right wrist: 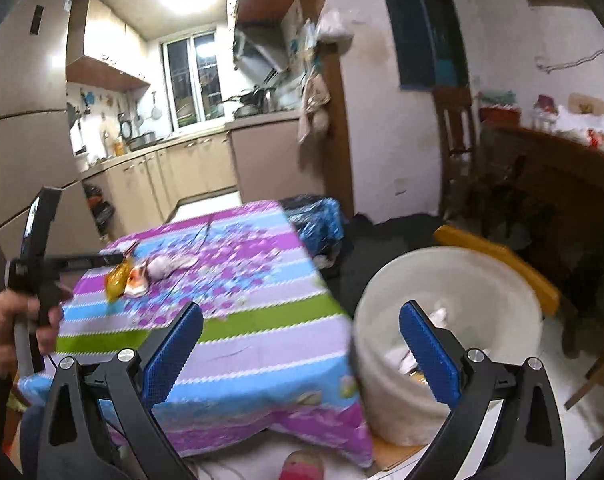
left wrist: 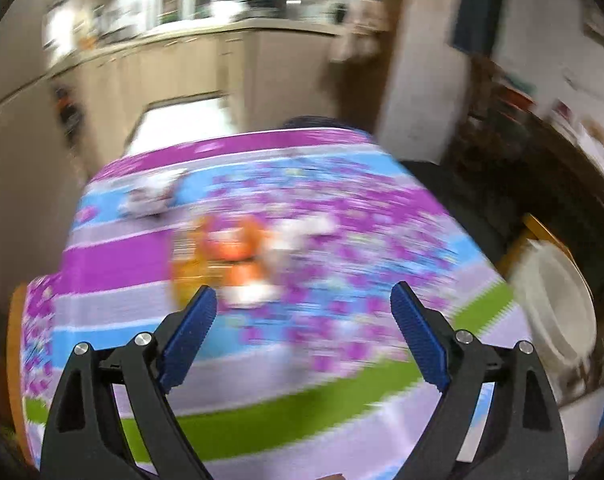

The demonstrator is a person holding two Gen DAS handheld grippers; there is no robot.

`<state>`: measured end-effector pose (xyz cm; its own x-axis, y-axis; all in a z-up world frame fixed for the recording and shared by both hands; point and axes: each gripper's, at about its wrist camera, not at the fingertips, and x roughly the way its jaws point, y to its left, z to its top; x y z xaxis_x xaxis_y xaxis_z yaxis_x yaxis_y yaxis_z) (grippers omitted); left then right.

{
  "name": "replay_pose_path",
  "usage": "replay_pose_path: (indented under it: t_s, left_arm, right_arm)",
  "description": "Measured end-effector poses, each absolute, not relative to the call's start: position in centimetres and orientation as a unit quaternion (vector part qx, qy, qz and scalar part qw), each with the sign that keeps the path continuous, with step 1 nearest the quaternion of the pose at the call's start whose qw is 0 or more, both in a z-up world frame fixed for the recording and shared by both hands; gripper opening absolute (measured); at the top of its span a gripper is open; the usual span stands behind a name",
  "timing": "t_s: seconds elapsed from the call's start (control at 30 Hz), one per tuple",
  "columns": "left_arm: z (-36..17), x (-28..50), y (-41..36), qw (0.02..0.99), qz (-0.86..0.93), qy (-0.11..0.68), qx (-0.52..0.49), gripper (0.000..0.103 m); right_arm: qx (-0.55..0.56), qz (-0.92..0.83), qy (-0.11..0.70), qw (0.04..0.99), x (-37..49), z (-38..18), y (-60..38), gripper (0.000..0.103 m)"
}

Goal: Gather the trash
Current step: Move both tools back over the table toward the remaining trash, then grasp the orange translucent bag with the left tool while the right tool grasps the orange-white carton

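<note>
Overhead, both grippers hung above the counter [right wrist: 238,332], draped in a purple, blue and green striped cloth. Left gripper [left wrist: 304,300]: fingers [left wrist: 190,332] spread wide, nothing between them, pointing down at the trash. Left view badly blurred. Right gripper [right wrist: 302,320]: fingers [right wrist: 430,356] fully apart, empty, aimed over the counter's near right corner. Trash lay near the counter's far left part: a yellow wrapper [right wrist: 117,278], an orange-and-white wrapper [right wrist: 136,278] touching it, and a pale crumpled wad [right wrist: 162,266] just beside. A white bin [right wrist: 450,320] stood on the floor off the counter's right edge, with some scraps inside. A hand [right wrist: 10,324] held the left gripper's handle at the counter's left side.
</note>
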<state>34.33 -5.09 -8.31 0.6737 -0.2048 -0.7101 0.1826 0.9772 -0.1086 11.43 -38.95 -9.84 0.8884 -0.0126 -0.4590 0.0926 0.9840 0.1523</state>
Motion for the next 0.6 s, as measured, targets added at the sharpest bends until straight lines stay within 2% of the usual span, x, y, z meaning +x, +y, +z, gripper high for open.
replay_pose_path:
  t_s: [0.13, 0.27, 0.4, 0.6]
  left_arm:
    - [-8.5, 36.8, 1.6, 0.914, -0.048, 0.398, -0.062, 0.085]
    - [-10.0, 40.2, 5.5, 0.89, -0.025, 0.444, -0.106, 0.086]
    - [-12.0, 42.5, 4.7, 0.868, -0.038, 0.486, -0.1, 0.086]
    - [-14.4, 44.0, 3.3, 0.86, -0.025, 0.504, -0.079, 0.087]
  right_arm:
    - [0.09, -0.007, 0.248, 0.965, 12.6, -11.2, -37.3, 0.098]
    - [0.086, 0.007, 0.257, 0.963, 13.6, -11.8, -36.2, 0.098]
    - [0.084, 0.018, 0.264, 0.961, 14.2, -12.5, -35.2, 0.098]
    - [0.083, 0.021, 0.272, 0.958, 14.8, -13.1, -34.9, 0.098]
